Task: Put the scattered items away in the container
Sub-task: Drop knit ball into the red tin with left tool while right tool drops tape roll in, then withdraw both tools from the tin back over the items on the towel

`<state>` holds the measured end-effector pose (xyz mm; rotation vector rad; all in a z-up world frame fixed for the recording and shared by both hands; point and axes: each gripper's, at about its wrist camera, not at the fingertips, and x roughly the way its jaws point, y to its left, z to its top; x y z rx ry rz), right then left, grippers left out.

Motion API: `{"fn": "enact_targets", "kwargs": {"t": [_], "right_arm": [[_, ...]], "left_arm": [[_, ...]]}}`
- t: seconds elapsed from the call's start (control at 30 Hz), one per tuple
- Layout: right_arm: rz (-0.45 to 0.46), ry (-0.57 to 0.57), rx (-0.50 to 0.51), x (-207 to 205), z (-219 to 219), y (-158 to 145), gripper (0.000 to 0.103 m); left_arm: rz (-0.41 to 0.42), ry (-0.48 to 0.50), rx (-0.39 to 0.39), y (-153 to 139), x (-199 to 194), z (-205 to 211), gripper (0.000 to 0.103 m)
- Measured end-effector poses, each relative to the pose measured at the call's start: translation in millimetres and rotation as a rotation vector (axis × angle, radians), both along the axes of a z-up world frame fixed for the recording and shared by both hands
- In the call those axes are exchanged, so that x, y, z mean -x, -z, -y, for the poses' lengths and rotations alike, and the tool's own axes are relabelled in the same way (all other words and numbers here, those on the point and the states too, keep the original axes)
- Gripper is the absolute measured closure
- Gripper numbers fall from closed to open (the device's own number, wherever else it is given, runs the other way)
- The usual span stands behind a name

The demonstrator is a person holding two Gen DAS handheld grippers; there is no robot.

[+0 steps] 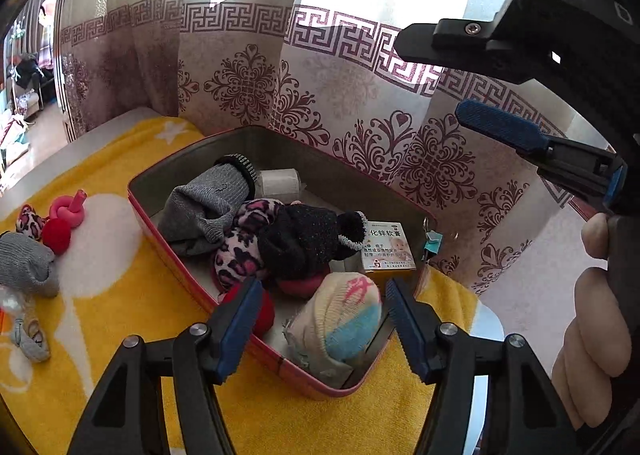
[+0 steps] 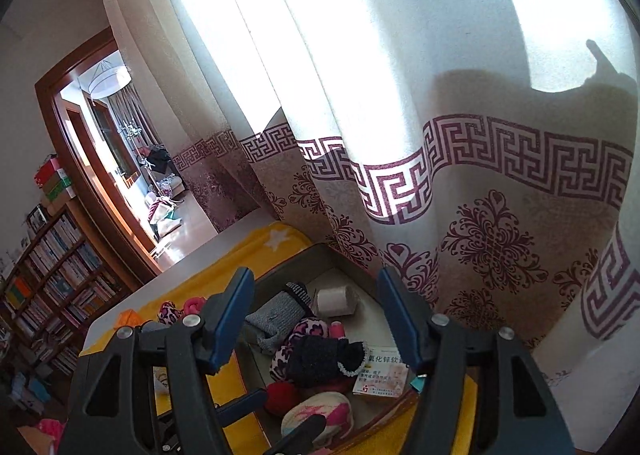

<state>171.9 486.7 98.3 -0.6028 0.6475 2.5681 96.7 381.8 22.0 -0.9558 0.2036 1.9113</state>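
Both grippers hang above the tin with jaws apart and nothing between them: the left gripper (image 1: pixel 320 319) spreads moderately wide over the near end, its blue pads clear of the pastel knit ball (image 1: pixel 340 319) lying below, and the right gripper (image 2: pixel 316 319) stands open higher up, its blue pad also seen at the upper right of the left wrist view with a hand (image 1: pixel 592 319) behind it.

Behind everything hangs a patterned curtain (image 1: pixel 320 75). A yellow blanket (image 1: pixel 120 295) covers the surface, and on it sits the red-walled tin container (image 1: pixel 168 231). Inside lie a grey knit piece (image 1: pixel 200 207), a leopard-print item (image 1: pixel 240 251), a black sparkly sock (image 1: pixel 304 243), the pastel ball, a medicine box (image 1: pixel 386 247), a white roll (image 1: pixel 280 181) and a red ball (image 1: pixel 264 311).

Left of the tin on the blanket lie another grey knit item (image 1: pixel 26 263), a red ball (image 1: pixel 56 235), a pink knotted piece (image 1: pixel 70 207) and a small leopard-print piece (image 1: pixel 30 221).
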Motion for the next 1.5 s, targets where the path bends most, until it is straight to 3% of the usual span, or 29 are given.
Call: {"fn": "enact_targets", "kwargs": {"t": [0.17, 0.37, 0.5, 0.6, 0.73, 0.9, 1.0, 1.07, 1.3, 1.43, 1.5], "right_arm": [[0.004, -0.024, -0.017, 3, 12, 0, 0.035], [0.017, -0.098, -0.027, 16, 37, 8, 0.035], [0.024, -0.192, -0.005, 30, 62, 25, 0.034], [0.035, -0.287, 0.000, 42, 91, 36, 0.034], [0.074, -0.427, -0.075, 59, 136, 41, 0.034], [0.170, -0.576, -0.051, 97, 179, 65, 0.032], [0.231, -0.647, 0.002, 127, 196, 88, 0.033], [0.283, -0.667, 0.044, 148, 205, 104, 0.039], [0.371, -0.644, 0.102, 194, 210, 130, 0.040], [0.390, -0.652, 0.110, 204, 213, 137, 0.040], [0.393, -0.643, 0.106, 207, 214, 142, 0.040]], "left_arm": [[-0.012, -0.059, -0.045, -10, 11, 26, 0.025], [-0.018, -0.207, -0.025, -2, 35, 81, 0.025], [0.039, -0.328, -0.045, 9, 60, 140, 0.025], [0.016, -0.456, -0.038, 12, 80, 188, 0.025], [-0.024, -0.619, -0.033, 13, 104, 245, 0.025], [0.066, -0.764, -0.066, 32, 130, 299, 0.025], [0.065, -0.793, -0.067, 37, 133, 313, 0.025], [0.051, -0.795, -0.060, 39, 134, 315, 0.025], [0.064, -0.821, -0.053, 45, 138, 324, 0.025], [0.073, -0.858, -0.091, 48, 139, 335, 0.006], [0.055, -0.866, -0.095, 47, 138, 336, 0.002]]}}
